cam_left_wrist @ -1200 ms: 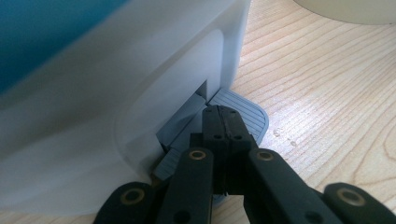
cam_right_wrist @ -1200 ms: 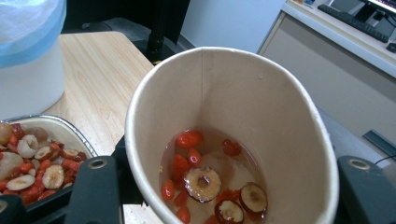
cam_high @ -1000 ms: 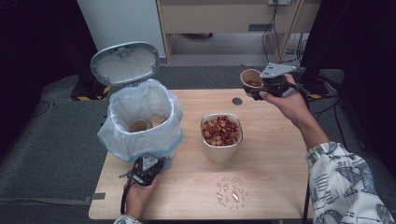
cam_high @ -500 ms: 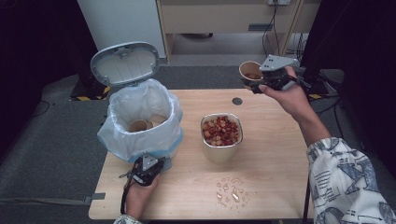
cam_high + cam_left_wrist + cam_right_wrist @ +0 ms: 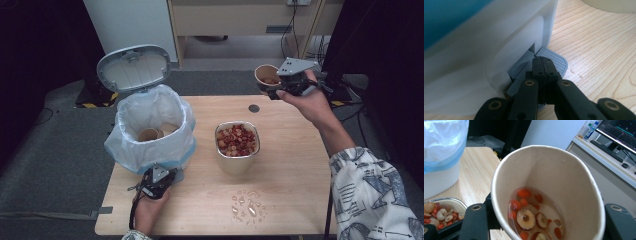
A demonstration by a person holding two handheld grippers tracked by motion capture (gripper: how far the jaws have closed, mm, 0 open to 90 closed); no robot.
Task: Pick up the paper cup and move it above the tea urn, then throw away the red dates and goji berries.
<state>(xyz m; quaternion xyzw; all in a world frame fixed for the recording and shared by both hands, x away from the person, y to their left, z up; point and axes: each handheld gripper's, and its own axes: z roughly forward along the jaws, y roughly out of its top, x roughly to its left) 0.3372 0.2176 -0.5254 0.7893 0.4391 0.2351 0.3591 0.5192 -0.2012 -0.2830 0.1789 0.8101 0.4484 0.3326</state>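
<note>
Your right gripper (image 5: 274,90) clamps a paper cup (image 5: 265,76) by its sides, held above the table's (image 5: 300,165) far edge; inside it, liquid with red berries and sliced fruit (image 5: 534,217). Your left gripper (image 5: 159,176) is closed, jaws pressed together on the grey pedal (image 5: 554,58) of the lined bin (image 5: 150,130), lid up, two cups inside. Between them stands a metal container (image 5: 237,150) of fruit scraps.

The left half of the light wooden desk (image 5: 295,165) is blocked by the white lined pedal bin (image 5: 150,132) with its raised lid (image 5: 134,67). The middle is taken by a metal tub of red fruit (image 5: 237,147). A narrow passage is left between them; the right side lies open.
</note>
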